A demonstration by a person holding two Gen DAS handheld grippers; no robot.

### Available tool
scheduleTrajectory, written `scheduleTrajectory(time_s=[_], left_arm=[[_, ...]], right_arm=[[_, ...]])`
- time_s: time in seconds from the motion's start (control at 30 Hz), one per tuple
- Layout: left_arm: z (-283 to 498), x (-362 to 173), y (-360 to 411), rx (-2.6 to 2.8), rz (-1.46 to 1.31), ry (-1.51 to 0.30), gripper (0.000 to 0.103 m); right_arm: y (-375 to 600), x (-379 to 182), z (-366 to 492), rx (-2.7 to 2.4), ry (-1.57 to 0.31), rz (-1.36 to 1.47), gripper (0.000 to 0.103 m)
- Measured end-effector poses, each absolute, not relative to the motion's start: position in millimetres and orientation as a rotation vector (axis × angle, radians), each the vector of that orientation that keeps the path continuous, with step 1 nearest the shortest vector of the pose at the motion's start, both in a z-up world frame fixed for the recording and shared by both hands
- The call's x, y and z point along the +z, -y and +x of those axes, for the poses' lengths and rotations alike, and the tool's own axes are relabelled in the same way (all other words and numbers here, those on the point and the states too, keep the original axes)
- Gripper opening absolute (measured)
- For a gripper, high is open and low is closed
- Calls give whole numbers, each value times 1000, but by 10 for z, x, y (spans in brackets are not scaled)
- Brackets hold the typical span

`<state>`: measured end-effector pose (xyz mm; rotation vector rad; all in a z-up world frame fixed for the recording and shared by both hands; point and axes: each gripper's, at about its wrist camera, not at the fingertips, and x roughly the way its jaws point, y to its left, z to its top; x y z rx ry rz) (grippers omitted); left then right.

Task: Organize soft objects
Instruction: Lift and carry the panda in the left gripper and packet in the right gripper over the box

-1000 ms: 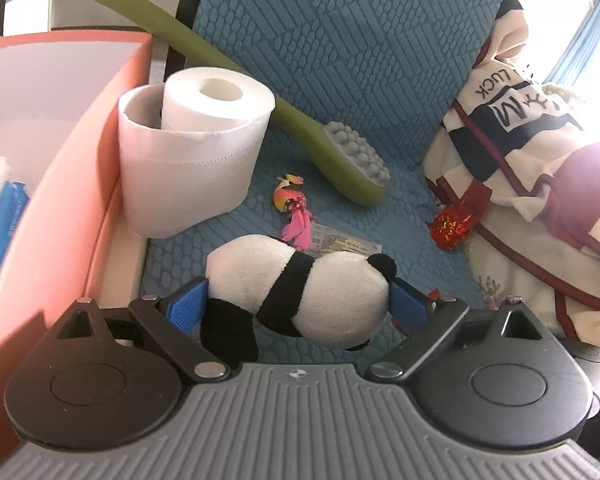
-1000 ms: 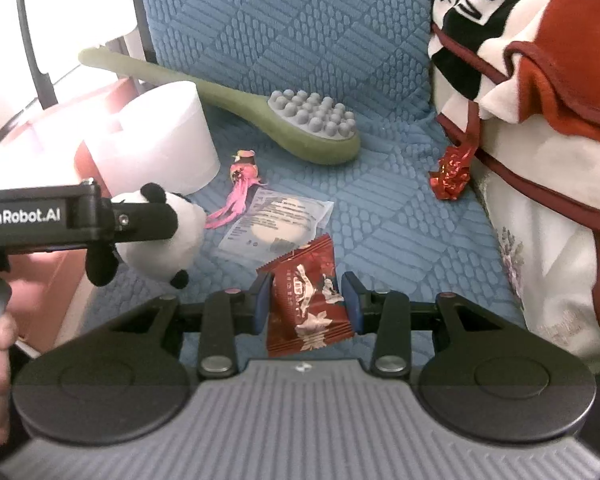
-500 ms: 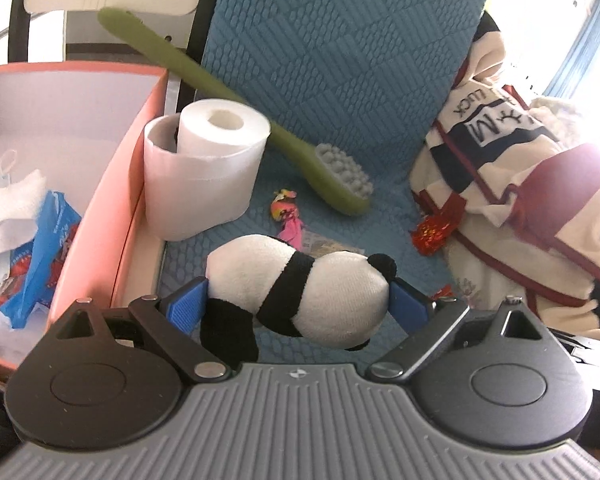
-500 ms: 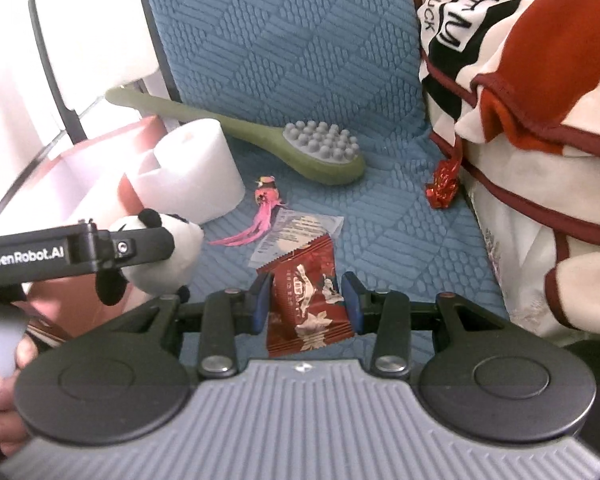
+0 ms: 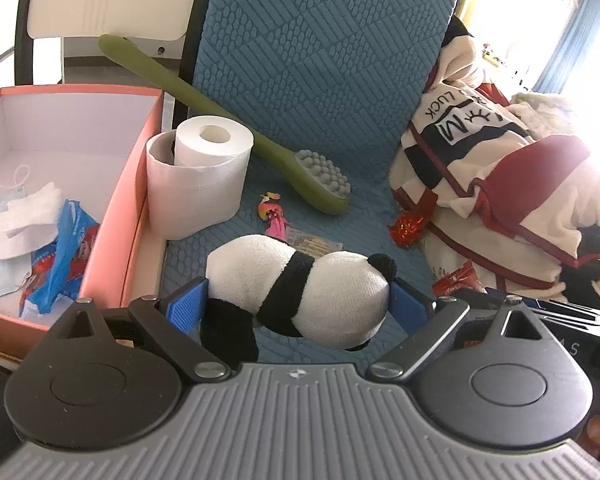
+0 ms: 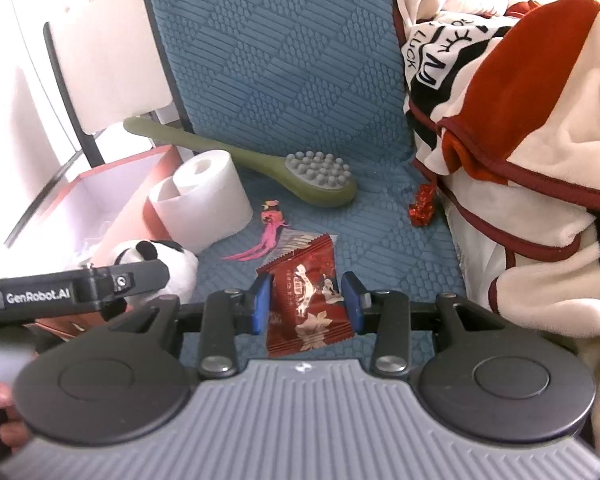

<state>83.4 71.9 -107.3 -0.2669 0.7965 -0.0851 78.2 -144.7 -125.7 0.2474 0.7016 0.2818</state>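
the left hand-held gripper [image 5: 298, 304] squeezes a toy panda [image 5: 300, 284] from both sides so it cannot drop. the right hand-held gripper [image 6: 307, 300] pinches a red snack packet [image 6: 306, 300]. both hang above the blue seat [image 5: 324, 80], near the pink box [image 5: 136, 184], likely where they go.

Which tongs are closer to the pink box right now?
Left. The left tongs, gripping the panda, sit right beside the pink box; the right tongs, holding the red packet, are farther over the blue cushion.
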Motion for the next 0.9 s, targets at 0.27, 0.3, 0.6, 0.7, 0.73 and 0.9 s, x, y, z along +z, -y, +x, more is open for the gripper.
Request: scheduleTrajectory(time_s=[0.27, 0.3, 0.6, 0.7, 0.73, 0.9], left_arm=[[626, -897, -878, -87, -290, -778, 96], [589, -869, -906, -86, -290, -769, 96], [367, -684, -1203, -37, -308, -735, 96], [308, -631, -1317, -27, -319, -729, 96], [290, -613, -1352, -23, -319, -728, 96], [200, -499, -1549, -18, -321, -705, 96]], right_arm=[[1257, -1079, 667, 317, -678, 243, 42], [1222, -1066, 665, 324, -674, 240, 42], [858, -885, 630, 394, -645, 228, 42], [705, -782, 614, 426, -633, 215, 42], [655, -749, 604, 435, -629, 214, 42], [441, -602, 557, 487, -611, 222, 42]])
